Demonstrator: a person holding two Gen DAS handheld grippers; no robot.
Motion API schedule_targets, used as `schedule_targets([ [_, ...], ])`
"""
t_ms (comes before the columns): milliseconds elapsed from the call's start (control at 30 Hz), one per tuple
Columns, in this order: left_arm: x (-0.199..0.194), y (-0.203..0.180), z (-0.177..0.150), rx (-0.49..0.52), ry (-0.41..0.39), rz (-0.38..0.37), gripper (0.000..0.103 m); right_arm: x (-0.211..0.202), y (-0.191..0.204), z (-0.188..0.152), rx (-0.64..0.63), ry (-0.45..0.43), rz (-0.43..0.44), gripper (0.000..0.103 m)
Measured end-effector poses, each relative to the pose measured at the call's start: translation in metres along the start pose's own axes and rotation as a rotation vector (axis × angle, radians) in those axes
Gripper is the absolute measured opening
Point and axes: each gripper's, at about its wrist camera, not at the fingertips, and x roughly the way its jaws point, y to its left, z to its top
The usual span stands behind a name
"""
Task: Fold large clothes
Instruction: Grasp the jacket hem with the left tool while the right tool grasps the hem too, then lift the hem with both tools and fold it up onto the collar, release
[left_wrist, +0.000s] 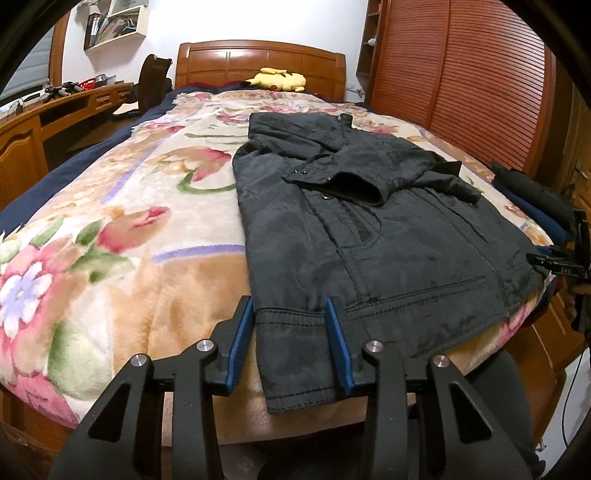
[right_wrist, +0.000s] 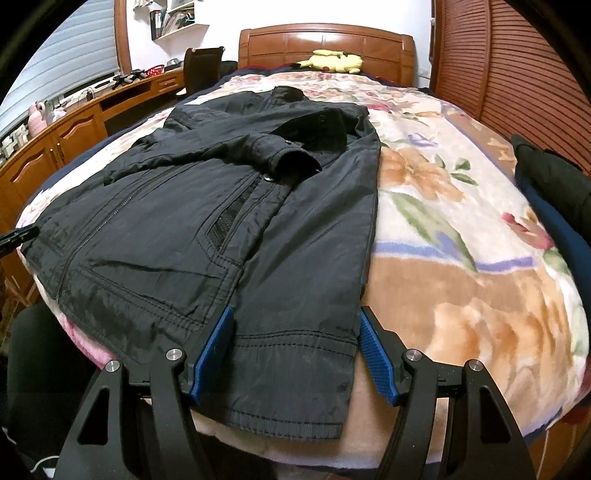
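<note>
A black jacket (left_wrist: 369, 221) lies flat on the floral blanket (left_wrist: 129, 221) of a bed, sleeves folded across its front and its hem hanging over the near edge. My left gripper (left_wrist: 290, 306) stands open astride the hem's left corner, the cloth flat between its blue pads (left_wrist: 240, 339). In the right wrist view the same jacket (right_wrist: 221, 203) fills the left half. My right gripper (right_wrist: 295, 314) is open around the hem's right corner, its pads (right_wrist: 376, 354) wide apart. The right gripper (left_wrist: 554, 258) also shows at the left wrist view's right edge.
A yellow plush toy (left_wrist: 279, 79) lies by the wooden headboard (left_wrist: 258, 59). Folded dark clothes (right_wrist: 554, 192) are stacked at the bed's right side. A wooden desk (right_wrist: 74, 125) runs along the left and a slatted wardrobe (left_wrist: 461, 74) stands on the right.
</note>
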Motion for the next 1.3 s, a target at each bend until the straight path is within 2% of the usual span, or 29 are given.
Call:
schedule_targets([
  [67,0.000,0.000,0.001,-0.006,0.004,-0.005,0.037,0.003,-0.001,0.001,0.004,0.002,0.006,0.070],
  [133,-0.001,0.000,0.002,-0.004,0.003,0.003,0.023,0.005,0.000,0.002,0.003,0.003,0.006,0.070],
  [200,-0.003,0.000,0.004,0.004,0.005,0.002,0.018,0.005,0.001,0.002,-0.004,0.003,0.005,0.067],
  [267,-0.005,0.000,0.005,0.005,0.010,0.003,0.018,0.002,0.003,0.003,-0.006,-0.008,-0.025,0.061],
  [400,-0.004,-0.001,0.004,0.006,0.008,0.017,0.018,-0.003,0.009,0.002,-0.039,-0.008,-0.049,0.060],
  [567,0.001,0.004,0.000,-0.013,0.014,0.011,0.022,-0.005,0.000,-0.001,-0.012,0.036,0.015,0.060],
  [733,0.000,0.000,-0.001,0.003,0.025,0.010,0.022,-0.002,-0.002,0.000,0.003,0.033,0.039,0.059],
  [767,0.000,-0.001,-0.001,0.009,0.029,0.009,0.021,-0.003,-0.001,0.001,-0.003,0.024,0.048,0.049],
  [800,-0.002,-0.001,0.000,0.011,0.030,0.003,0.015,-0.004,0.000,0.001,-0.006,0.013,0.067,0.031],
  [833,-0.005,-0.001,0.001,0.008,0.023,-0.011,0.009,-0.006,0.002,0.002,-0.008,0.000,0.086,0.025],
  [900,-0.013,-0.004,0.004,0.010,0.001,-0.021,0.007,-0.016,0.004,0.003,-0.023,-0.053,0.079,0.017],
  [1300,-0.086,-0.030,0.039,0.058,-0.216,-0.076,0.006,-0.092,0.007,0.029,-0.022,-0.251,0.086,0.012],
])
